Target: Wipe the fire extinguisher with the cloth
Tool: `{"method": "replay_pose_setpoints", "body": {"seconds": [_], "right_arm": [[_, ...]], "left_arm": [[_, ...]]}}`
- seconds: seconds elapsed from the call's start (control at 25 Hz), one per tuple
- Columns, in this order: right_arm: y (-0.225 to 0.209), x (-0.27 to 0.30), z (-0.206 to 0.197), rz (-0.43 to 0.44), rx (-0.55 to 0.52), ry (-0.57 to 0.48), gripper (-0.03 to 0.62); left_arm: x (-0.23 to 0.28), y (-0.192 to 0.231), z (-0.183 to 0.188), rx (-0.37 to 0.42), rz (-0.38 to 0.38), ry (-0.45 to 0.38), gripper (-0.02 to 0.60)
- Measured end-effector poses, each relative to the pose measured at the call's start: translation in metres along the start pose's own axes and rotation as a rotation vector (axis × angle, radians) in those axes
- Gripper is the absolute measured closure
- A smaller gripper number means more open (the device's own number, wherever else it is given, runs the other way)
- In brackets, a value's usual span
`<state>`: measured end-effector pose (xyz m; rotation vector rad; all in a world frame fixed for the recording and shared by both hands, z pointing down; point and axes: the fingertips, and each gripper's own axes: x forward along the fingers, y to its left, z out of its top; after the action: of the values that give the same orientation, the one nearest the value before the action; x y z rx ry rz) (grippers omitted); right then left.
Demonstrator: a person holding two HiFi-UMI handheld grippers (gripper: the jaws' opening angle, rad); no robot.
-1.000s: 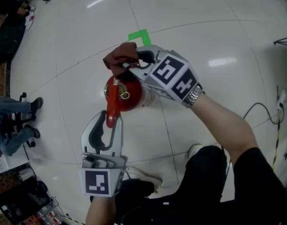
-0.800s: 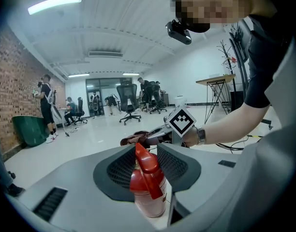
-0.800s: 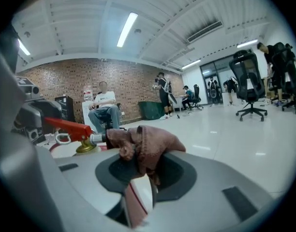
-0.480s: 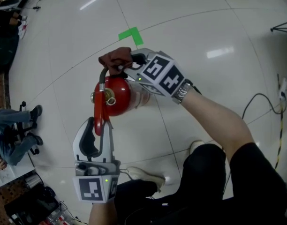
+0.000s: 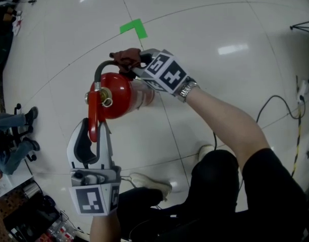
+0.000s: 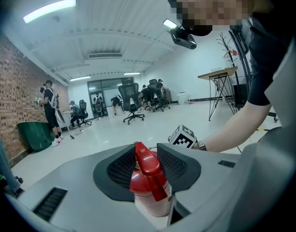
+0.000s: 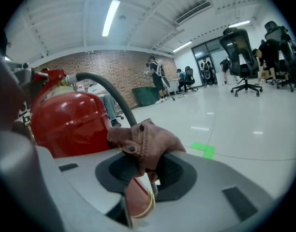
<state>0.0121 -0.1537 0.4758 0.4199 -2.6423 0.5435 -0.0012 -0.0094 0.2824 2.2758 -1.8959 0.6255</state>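
A red fire extinguisher [image 5: 115,96] hangs above the floor, held by its red lever [image 5: 93,119]. My left gripper [image 5: 95,128] is shut on that lever; in the left gripper view the lever [image 6: 147,167] sits pinched between the black pads [image 6: 120,170], with the body [image 6: 150,201] below. My right gripper [image 5: 133,67] is shut on a bunched brown cloth [image 5: 126,58] at the extinguisher's far side, by the black hose [image 5: 100,68]. The right gripper view shows the cloth [image 7: 145,143] between the jaws, next to the red body [image 7: 70,122] and hose [image 7: 109,94].
A green tape mark [image 5: 134,27] lies on the glossy white floor [image 5: 205,29] beyond the extinguisher. A seated person's legs [image 5: 13,137] are at the left, cables [image 5: 278,116] and a stand [image 5: 303,26] at the right. My own shoe [image 5: 150,183] is below. Office chairs [image 6: 131,100] stand far off.
My right gripper has sunk with the cloth from above the extinguisher's top down along its far side by the hose. The left gripper keeps its hold on the lever.
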Motion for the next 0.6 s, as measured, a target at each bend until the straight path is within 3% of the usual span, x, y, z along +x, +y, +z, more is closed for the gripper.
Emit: {"method": "replay_pose_setpoints", "body": {"seconds": [0.6], "right_arm": [[-0.022,0.040,-0.076,-0.033,0.054,0.150,0.488]], "left_arm": [[0.002,0.000,-0.003,0.042,0.024,0.022,0.446]]}}
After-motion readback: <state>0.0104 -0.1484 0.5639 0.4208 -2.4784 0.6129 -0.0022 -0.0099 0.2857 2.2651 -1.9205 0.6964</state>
